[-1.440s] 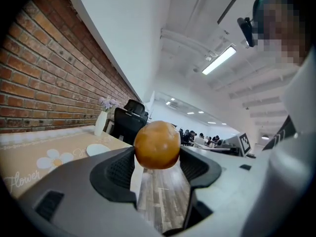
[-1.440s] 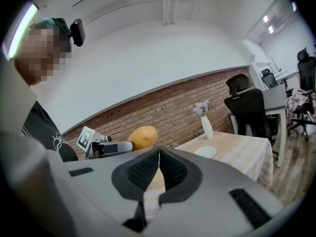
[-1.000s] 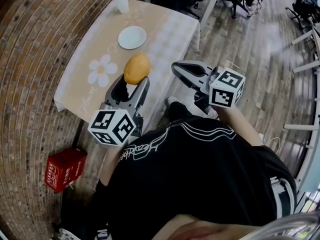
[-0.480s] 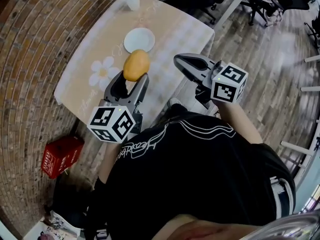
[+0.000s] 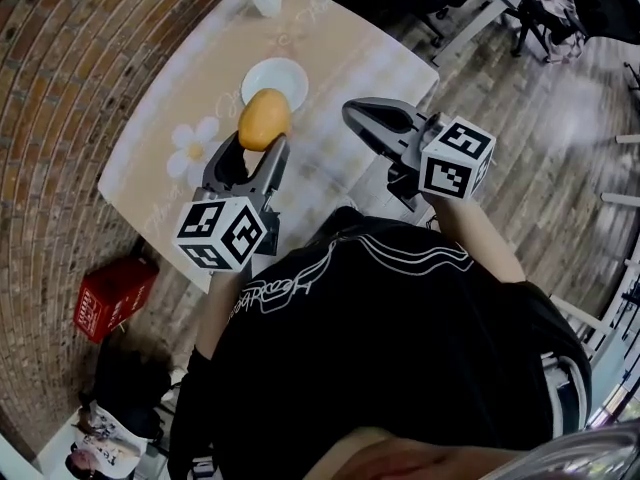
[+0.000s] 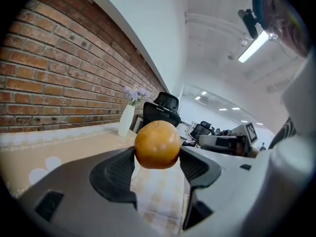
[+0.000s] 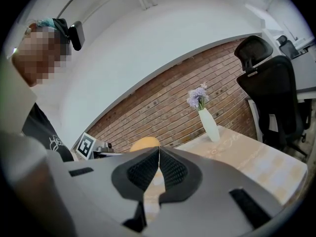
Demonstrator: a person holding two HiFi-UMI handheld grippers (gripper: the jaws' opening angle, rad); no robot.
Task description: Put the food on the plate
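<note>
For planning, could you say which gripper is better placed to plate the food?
Left: the left gripper already clamps the food, close to the plate; the right gripper is shut and empty.

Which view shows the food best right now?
Left gripper view: the food sits close and central, pinched by the left gripper. Head view shows it small from above; right gripper view, only its top.

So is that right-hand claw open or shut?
Shut: the right gripper has its two jaws touching tip to tip in its own view, with nothing between them.
</note>
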